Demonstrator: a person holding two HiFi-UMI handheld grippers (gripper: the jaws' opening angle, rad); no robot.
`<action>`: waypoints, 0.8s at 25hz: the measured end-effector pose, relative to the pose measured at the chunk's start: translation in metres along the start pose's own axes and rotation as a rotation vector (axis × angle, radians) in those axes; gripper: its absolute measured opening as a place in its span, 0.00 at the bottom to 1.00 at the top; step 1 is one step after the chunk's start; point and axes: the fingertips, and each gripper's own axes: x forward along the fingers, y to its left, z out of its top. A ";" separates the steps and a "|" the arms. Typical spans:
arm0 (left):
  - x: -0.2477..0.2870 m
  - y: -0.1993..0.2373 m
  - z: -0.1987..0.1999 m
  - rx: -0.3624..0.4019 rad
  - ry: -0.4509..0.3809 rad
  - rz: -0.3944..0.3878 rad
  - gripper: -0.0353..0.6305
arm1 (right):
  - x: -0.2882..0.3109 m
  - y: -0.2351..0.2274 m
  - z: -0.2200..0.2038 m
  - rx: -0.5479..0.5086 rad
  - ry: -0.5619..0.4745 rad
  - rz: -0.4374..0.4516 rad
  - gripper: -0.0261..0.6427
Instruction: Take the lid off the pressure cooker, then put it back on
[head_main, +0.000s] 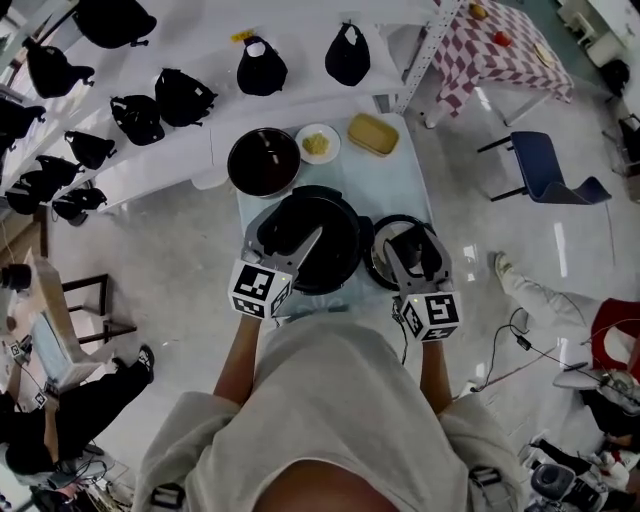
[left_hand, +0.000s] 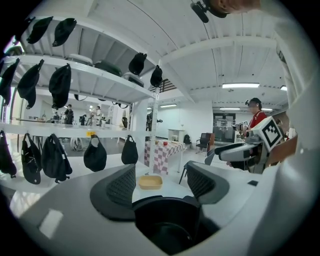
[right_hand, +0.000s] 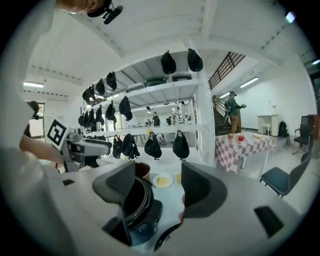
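Note:
The black pressure cooker (head_main: 318, 250) stands uncovered at the middle of the small table (head_main: 358, 180). Its dark inside shows just under my left gripper (left_hand: 160, 182). That left gripper (head_main: 296, 240) hovers over the cooker's left half, open and empty. The round lid (head_main: 382, 262) lies on the table right of the cooker. Over it hangs my right gripper (head_main: 408, 250), open and holding nothing. In the right gripper view the cooker's rim (right_hand: 136, 202) is at the lower left of the right gripper (right_hand: 157, 187), and an edge of the lid (right_hand: 167, 241) shows at the bottom.
Behind the cooker stand a dark bowl (head_main: 264, 162), a white plate of food (head_main: 318, 143) and a yellow tray (head_main: 372, 134). White shelves with black caps (head_main: 262, 68) rise behind the table. A checked table (head_main: 495, 50) and a blue chair (head_main: 545, 170) are at the right. People stand around.

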 end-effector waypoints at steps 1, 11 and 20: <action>-0.002 0.002 0.001 -0.002 -0.003 0.008 0.52 | 0.003 0.004 0.008 -0.012 -0.016 0.011 0.47; -0.025 0.025 0.003 -0.015 -0.027 0.083 0.52 | 0.030 0.042 0.030 -0.057 -0.056 0.106 0.47; -0.016 0.015 0.002 -0.018 -0.033 0.048 0.52 | 0.034 0.037 0.015 -0.056 0.001 0.114 0.47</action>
